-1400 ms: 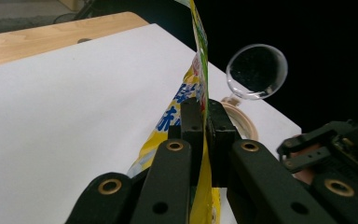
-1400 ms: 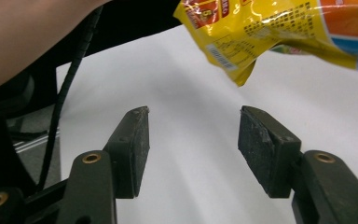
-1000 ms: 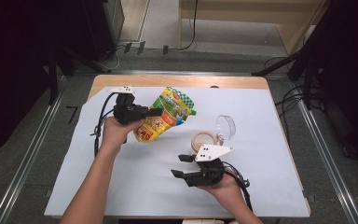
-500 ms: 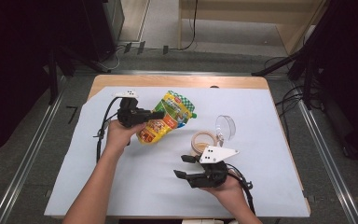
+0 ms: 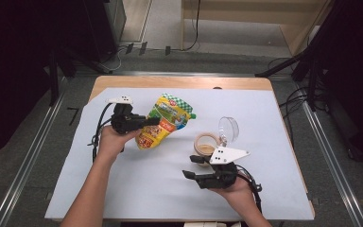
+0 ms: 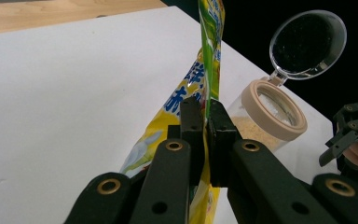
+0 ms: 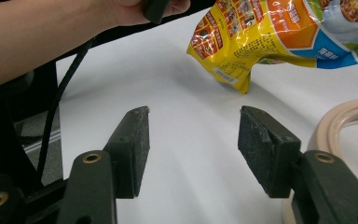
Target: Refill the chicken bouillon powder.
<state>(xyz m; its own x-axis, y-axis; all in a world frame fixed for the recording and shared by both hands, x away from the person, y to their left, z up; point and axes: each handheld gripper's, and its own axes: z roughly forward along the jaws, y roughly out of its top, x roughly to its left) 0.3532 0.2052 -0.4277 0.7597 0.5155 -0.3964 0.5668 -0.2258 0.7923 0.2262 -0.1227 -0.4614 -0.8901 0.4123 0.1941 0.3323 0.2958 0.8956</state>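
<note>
Left forearm comes in from the bottom edge and angles up across the table, hand wrapped round the body of the left gripper [image 5: 152,121], which points level toward the person's right. Its jaws are clamped hard together, pads pressed flat against each other's faces on a thin edge, as the left gripper view shows. Right hand sits low at the near edge, palm cupped under the right gripper [image 5: 192,176], grey plate on top, jaws aimed left. Those jaws stand apart with nothing between the pads [image 7: 137,140]. Cables trail behind both grippers.
</note>
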